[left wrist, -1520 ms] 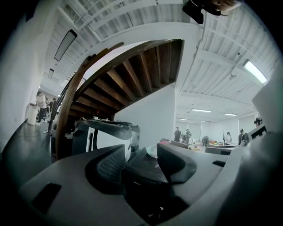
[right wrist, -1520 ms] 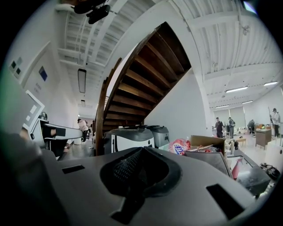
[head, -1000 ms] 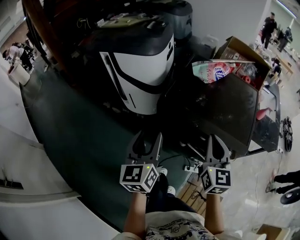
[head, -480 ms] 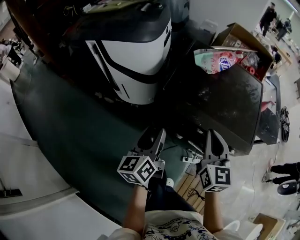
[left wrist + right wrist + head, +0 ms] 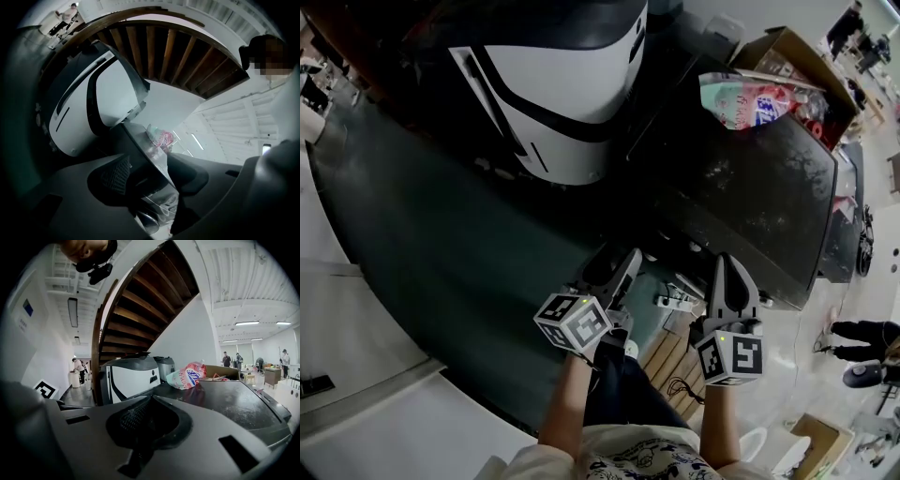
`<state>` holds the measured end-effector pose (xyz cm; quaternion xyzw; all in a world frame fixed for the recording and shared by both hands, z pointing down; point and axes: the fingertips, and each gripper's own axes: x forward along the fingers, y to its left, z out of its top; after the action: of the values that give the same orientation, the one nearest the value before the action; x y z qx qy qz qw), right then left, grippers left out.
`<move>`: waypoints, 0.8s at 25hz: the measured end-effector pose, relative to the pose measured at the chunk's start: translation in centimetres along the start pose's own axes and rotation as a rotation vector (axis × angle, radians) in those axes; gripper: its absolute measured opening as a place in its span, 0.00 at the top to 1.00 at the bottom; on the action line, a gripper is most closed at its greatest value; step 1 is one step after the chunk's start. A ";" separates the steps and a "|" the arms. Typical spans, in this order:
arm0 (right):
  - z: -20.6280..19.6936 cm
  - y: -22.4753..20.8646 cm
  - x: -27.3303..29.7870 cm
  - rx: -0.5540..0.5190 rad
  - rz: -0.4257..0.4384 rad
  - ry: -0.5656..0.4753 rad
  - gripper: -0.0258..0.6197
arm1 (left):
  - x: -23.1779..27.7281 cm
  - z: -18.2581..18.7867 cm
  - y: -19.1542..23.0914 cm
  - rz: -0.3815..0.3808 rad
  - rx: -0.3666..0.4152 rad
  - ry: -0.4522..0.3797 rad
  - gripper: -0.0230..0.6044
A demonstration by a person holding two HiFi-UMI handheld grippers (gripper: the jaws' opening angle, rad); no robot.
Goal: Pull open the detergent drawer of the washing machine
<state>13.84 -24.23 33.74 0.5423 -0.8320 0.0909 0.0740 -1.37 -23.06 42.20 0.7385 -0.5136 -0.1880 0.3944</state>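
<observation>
While two hand-held grippers (image 5: 617, 267) (image 5: 727, 270) hover, one bag (image 5: 748, 98) lies beyond.

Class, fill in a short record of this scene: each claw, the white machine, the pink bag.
left claw: open, jaws just opened wider, nothing between them
right claw: jaws together, empty
white machine: beneath the wooden stairs, beyond both claws
pink bag: lying on the dark top, by a cardboard box
</observation>
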 end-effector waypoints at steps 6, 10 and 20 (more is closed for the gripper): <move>-2.1 -0.4 1.3 0.010 -0.016 0.020 0.94 | 2.2 -2.0 2.9 -0.035 -0.100 0.022 0.54; -3.4 -0.4 2.0 0.012 -0.019 0.032 0.94 | 3.4 -3.3 4.6 -0.096 -0.214 0.013 0.53; -5.6 -1.4 4.1 0.019 -0.047 0.026 0.94 | 6.3 -5.8 7.6 -0.170 -0.260 0.054 0.52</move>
<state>13.61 -27.12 40.16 0.5610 -0.8172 0.1039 0.0820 0.44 -27.74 52.47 0.7268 -0.4098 -0.2657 0.4828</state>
